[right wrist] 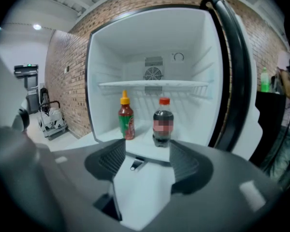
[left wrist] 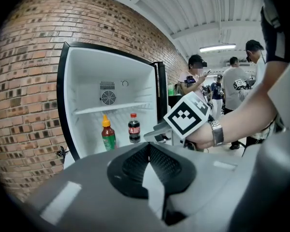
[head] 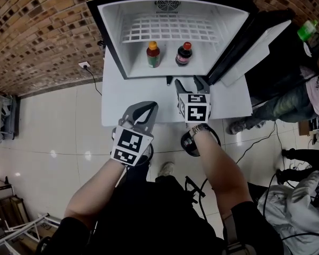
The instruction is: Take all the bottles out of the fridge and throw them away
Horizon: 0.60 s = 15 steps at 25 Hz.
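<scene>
Two bottles stand on the floor of the open fridge (head: 111,36): an orange-capped bottle with a green label (head: 153,54) (left wrist: 108,135) (right wrist: 126,117) and a dark cola bottle with a red cap (head: 184,53) (left wrist: 134,128) (right wrist: 163,122) to its right. My right gripper (head: 189,83) (right wrist: 147,153) hovers over the white table just in front of the fridge opening, jaws open and empty, roughly in line with the cola bottle. My left gripper (head: 148,108) (left wrist: 149,148) hangs lower and to the left, off the table's front edge, shut on nothing.
The fridge sits on a white table (head: 228,102); its door (head: 255,41) swings open to the right. A wire shelf (head: 170,28) spans the fridge above the bottles. A dark round object (head: 189,142) lies on the floor below my right wrist. People stand at the right (head: 287,102).
</scene>
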Each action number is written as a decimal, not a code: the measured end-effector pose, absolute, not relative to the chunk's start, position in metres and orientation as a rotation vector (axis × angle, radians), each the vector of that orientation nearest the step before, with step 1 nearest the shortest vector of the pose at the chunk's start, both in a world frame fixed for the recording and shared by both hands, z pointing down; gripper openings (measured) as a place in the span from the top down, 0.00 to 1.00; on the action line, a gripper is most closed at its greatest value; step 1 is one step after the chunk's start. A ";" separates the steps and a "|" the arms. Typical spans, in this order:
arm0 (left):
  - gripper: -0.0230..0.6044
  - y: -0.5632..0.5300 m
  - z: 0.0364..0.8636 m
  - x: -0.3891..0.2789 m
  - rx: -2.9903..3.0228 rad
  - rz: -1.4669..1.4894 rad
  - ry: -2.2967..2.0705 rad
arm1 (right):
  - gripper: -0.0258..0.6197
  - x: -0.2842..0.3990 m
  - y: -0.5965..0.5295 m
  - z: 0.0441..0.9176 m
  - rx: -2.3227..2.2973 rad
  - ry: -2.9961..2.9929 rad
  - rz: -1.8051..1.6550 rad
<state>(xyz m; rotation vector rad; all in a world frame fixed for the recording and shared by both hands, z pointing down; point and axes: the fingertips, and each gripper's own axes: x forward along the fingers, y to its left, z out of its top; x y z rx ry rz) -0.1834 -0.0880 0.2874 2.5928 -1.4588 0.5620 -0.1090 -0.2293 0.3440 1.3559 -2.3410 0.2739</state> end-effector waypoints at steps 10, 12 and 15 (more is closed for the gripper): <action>0.96 -0.123 0.298 -0.200 2.594 0.599 -1.408 | 0.48 -0.116 -0.289 0.353 1.410 -2.289 0.288; 0.96 -0.129 0.301 -0.202 2.592 0.602 -1.399 | 0.48 -0.117 -0.298 0.358 1.416 -2.280 0.293; 0.96 -0.139 0.304 -0.205 2.589 0.607 -1.388 | 0.46 -0.119 -0.311 0.362 1.421 -2.277 0.297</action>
